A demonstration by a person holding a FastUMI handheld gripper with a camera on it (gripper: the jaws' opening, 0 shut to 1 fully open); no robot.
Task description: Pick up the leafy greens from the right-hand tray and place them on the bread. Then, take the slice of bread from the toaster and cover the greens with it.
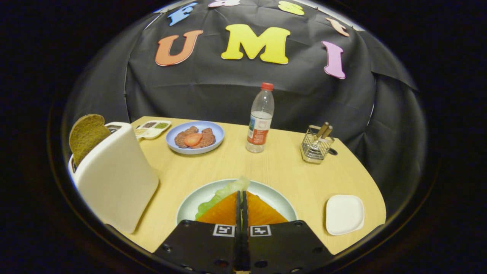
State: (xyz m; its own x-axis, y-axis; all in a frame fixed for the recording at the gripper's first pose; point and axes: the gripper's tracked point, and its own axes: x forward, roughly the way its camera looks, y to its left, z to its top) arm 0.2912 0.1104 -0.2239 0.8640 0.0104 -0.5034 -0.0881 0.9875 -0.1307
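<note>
Gripper view. My gripper (242, 198) hangs over the near plate (279, 198), its fingers drawn together until they nearly meet; a leaf of the leafy greens (220, 194) sits at their tips and spreads left from them, but I cannot tell whether the leaf is still pinched or already let go. The greens lie over the plate, which is where the task wants them; the bread beneath I cannot make out, the fingers standing in front of it. On the near right the small white tray (344, 214) is bare, which fits the greens having come from it. At the left stands the toaster (114, 175), a brown slice of bread (86, 135) raised out of its slot, so that its upper edge is free to be taken; that slice is, I judge, the next thing to fetch. Farther off stand a blue plate (173, 146) of patties, a bottle (260, 120) and a wire holder (315, 146).
</note>
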